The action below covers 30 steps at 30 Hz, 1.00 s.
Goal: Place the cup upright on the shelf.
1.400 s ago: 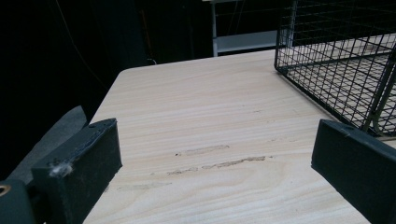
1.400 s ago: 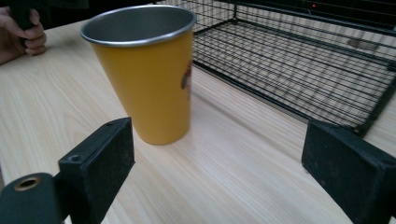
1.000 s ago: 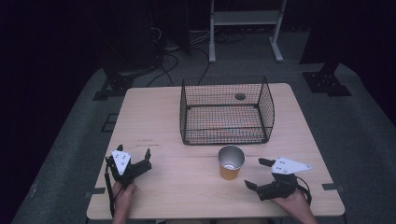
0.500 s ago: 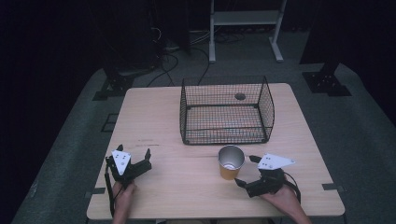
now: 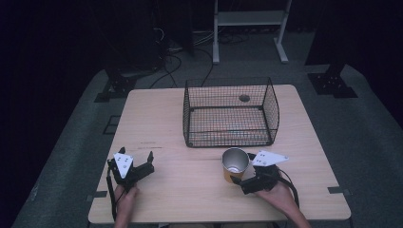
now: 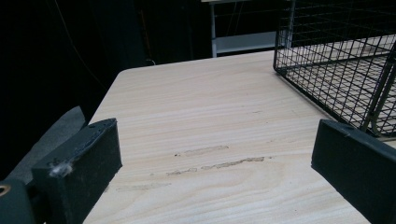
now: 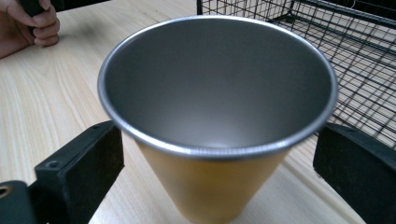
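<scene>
Resting wide apart near the counter's (image 5: 157, 118) front-left corner, the left tongs (image 5: 136, 164) idle while the right tongs (image 5: 238, 183), spread and unclosed, bracket the cup (image 5: 235, 165) near the front edge, needing a squeeze before lifting toward the wire basket (image 5: 230, 114).

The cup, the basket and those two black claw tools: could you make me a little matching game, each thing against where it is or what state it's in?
Things:
1. cup
2. wire basket
3. left gripper
4. right gripper

States:
A. open, nothing between its jaws, near the table's left front edge
B. black mesh, standing at the far middle of the table
C. upright, steel inside, orange outside
D. open, with the cup between its jaws

Pairs: 1-C, 2-B, 3-A, 4-D
</scene>
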Motion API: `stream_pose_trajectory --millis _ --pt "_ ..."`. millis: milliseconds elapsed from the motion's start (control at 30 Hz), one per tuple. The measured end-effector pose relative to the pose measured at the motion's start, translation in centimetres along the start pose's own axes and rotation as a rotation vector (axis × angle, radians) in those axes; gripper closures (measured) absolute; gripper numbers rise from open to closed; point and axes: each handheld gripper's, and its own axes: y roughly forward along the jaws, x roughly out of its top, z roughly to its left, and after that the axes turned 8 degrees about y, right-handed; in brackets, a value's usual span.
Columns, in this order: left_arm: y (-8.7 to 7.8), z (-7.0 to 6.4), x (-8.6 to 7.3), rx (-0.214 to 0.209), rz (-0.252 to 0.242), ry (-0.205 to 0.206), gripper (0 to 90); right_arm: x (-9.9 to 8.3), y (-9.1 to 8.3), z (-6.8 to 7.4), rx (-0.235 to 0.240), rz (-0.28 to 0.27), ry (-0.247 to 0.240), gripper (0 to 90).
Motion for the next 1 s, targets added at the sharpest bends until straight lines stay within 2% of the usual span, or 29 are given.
stream_pose_trajectory --millis 400,433,467,500,767,1000 --pt "0.0 0.0 0.0 0.0 -0.001 -0.003 0.8 0.7 1.2 0.0 0.009 0.019 -0.012 3.0" --pt "0.0 0.0 0.0 0.0 -0.001 -0.004 0.8 0.7 1.2 0.0 0.021 0.017 -0.018 6.9" --pt "0.0 0.0 0.0 0.0 -0.001 -0.004 0.8 0.7 1.2 0.0 0.021 0.017 -0.018 6.9" --pt "0.0 0.0 0.0 0.0 -0.001 -0.004 0.8 0.8 1.2 0.0 0.028 0.02 -0.022 13.7" --pt "0.0 0.1 0.0 0.001 -0.001 -0.004 0.8 1.1 1.0 0.0 0.029 0.035 -0.039 14.5" --pt "0.0 0.1 0.0 0.001 -0.001 -0.005 0.8 2.2 0.8 -0.2 0.073 0.055 -0.033 14.8"
